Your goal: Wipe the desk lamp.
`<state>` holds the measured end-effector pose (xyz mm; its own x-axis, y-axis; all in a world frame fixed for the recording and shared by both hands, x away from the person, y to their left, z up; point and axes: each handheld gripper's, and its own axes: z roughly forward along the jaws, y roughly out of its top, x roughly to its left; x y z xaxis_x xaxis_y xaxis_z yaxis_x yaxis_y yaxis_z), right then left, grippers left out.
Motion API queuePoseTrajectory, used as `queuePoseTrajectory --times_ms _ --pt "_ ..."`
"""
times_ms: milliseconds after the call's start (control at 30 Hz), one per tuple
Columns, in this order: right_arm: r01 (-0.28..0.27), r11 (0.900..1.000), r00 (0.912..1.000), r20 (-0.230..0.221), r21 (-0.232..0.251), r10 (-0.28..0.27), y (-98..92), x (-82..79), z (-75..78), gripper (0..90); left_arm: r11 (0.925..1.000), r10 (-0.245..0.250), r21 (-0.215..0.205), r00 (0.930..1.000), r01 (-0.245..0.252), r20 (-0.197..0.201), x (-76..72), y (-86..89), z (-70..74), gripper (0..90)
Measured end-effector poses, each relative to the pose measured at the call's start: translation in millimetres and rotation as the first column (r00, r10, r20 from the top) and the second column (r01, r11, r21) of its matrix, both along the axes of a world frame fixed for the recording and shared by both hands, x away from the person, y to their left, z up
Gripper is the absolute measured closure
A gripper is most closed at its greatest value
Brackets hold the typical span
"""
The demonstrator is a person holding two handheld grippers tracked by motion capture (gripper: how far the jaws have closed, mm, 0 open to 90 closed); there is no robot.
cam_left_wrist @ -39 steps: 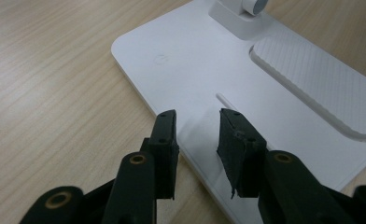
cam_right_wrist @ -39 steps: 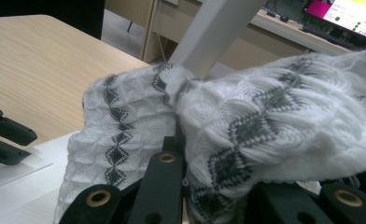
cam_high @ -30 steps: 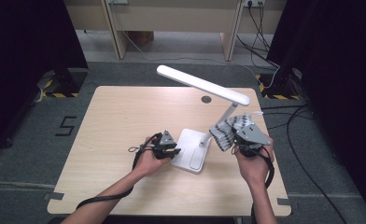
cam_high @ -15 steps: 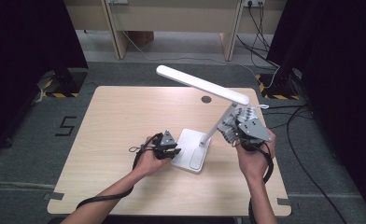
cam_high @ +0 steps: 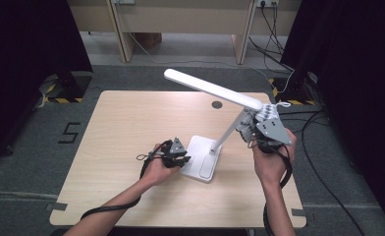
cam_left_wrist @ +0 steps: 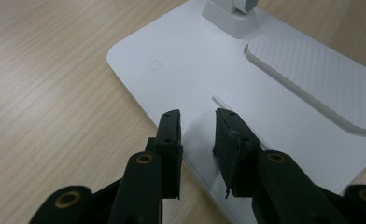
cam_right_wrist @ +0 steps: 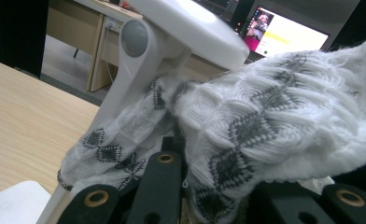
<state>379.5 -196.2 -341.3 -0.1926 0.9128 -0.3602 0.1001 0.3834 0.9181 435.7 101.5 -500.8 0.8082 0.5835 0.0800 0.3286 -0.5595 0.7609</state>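
a white desk lamp (cam_high: 215, 120) is standing right of centre on the tabletop (cam_high: 131, 123) in the high view, its base (cam_high: 200, 157) lying flat and its long head slanting up toward the upper middle of the frame; the left gripper (cam_high: 177, 156) is sitting low at the left edge of the base, and in the left gripper view its jaws are hovering over the near corner of the base (cam_left_wrist: 265, 93), a narrow gap showing between them and nothing pinched, having just been closing a little; the right gripper (cam_high: 259, 129) is sitting at the right of the frame beside the lamp's arm, its jaws pinching a white and grey knitted cloth (cam_right_wrist: 246, 121) that is pressing against the arm (cam_right_wrist: 125, 79) below the hinge.
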Motion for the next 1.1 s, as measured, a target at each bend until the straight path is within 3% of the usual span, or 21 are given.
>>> queuePoseTrajectory --times_ms 233,467,667,1100 --pt "0.005 1.000 0.9997 0.022 0.019 -0.005 -1.5 -3.0 5.0 82.4 1.0000 -0.001 0.003 1.0000 0.001 0.001 0.1 -0.2 0.2 70.3" --pt "0.000 0.998 0.9996 0.027 0.068 -0.002 -2.6 -3.1 4.1 82.4 1.0000 -0.002 0.004 1.0000 0.002 0.002 0.0 -0.3 0.2 70.4" --pt "-0.007 0.998 0.9999 0.014 0.055 0.006 -2.0 -1.4 2.3 82.4 1.0000 -0.003 0.008 1.0000 0.003 0.004 0.1 -0.6 0.4 70.6" --pt "-0.013 0.998 0.9986 -0.050 0.061 0.016 2.9 11.5 -26.6 82.4 0.9999 -0.004 0.013 1.0000 0.004 0.008 -0.6 -0.8 0.4 70.8"
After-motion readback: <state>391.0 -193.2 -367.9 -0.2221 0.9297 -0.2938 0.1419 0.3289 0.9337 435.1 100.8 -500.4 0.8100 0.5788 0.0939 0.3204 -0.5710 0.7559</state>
